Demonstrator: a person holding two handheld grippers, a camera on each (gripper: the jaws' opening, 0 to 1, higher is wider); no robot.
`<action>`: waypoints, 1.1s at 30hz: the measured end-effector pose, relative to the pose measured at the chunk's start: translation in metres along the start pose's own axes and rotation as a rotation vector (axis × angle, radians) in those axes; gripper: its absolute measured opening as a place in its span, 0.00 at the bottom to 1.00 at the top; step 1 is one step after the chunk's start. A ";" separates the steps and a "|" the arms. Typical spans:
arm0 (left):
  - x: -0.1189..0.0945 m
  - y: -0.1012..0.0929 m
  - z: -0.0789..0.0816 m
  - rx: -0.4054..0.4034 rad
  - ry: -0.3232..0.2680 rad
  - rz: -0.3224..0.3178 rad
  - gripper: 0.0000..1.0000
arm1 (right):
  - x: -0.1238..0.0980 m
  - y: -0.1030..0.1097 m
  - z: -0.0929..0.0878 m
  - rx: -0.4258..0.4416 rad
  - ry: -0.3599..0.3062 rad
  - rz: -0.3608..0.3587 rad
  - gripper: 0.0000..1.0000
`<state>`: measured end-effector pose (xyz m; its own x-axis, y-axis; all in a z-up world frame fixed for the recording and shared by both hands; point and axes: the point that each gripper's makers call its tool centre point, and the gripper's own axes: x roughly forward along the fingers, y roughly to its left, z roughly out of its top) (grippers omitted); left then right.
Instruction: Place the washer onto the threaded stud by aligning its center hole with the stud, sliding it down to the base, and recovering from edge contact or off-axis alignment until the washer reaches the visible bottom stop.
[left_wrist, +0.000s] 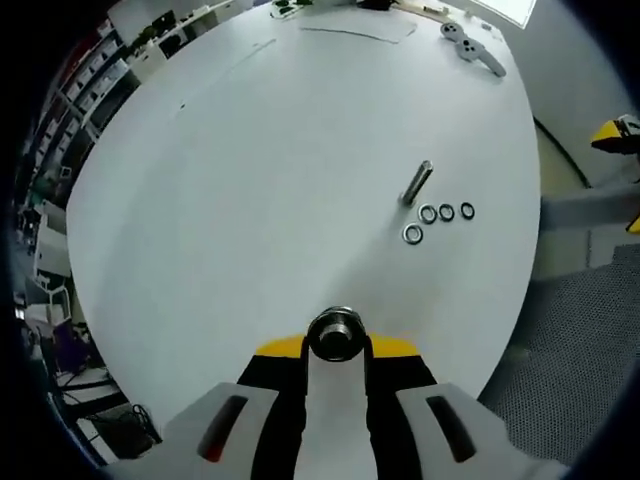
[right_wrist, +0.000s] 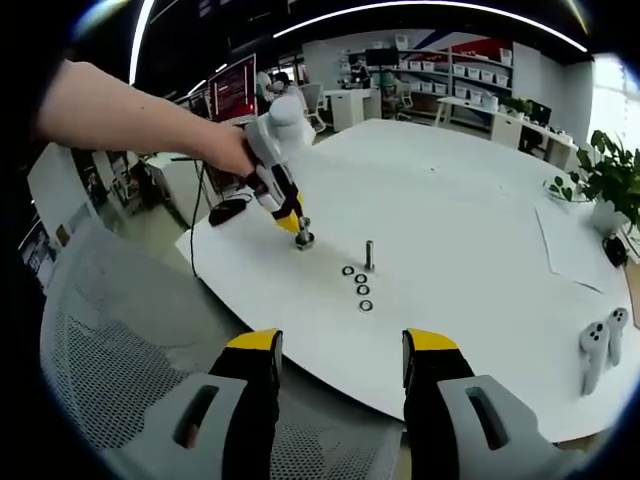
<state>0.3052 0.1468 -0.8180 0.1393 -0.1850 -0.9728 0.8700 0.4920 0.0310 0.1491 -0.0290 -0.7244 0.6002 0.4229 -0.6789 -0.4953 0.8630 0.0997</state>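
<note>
Steel washers lie on the white desk at four o'clock of the threaded stud. Left tool grips a metal nut-like piece; right tool gapes, empty. Pickup is next.

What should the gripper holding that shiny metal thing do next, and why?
Probably carry it toward the upright threaded metal stud. The left gripper is shut on a round silver metal piece, far from the stud, while four small silver washers lie flat on the white table beside the stud. The right gripper is open, off the table's edge.
</note>
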 end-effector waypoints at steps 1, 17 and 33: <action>0.002 0.000 -0.001 0.000 0.007 0.000 0.19 | 0.000 0.000 0.000 -0.001 0.000 -0.001 0.50; 0.021 -0.010 -0.007 0.056 0.041 -0.001 0.19 | 0.001 -0.002 -0.002 0.001 0.010 -0.009 0.50; 0.018 -0.011 -0.001 -0.131 -0.113 -0.019 0.29 | 0.002 -0.002 -0.005 0.002 0.025 -0.008 0.50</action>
<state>0.2979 0.1392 -0.8360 0.1822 -0.2857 -0.9408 0.8048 0.5930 -0.0243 0.1482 -0.0315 -0.7289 0.5880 0.4089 -0.6979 -0.4892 0.8669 0.0957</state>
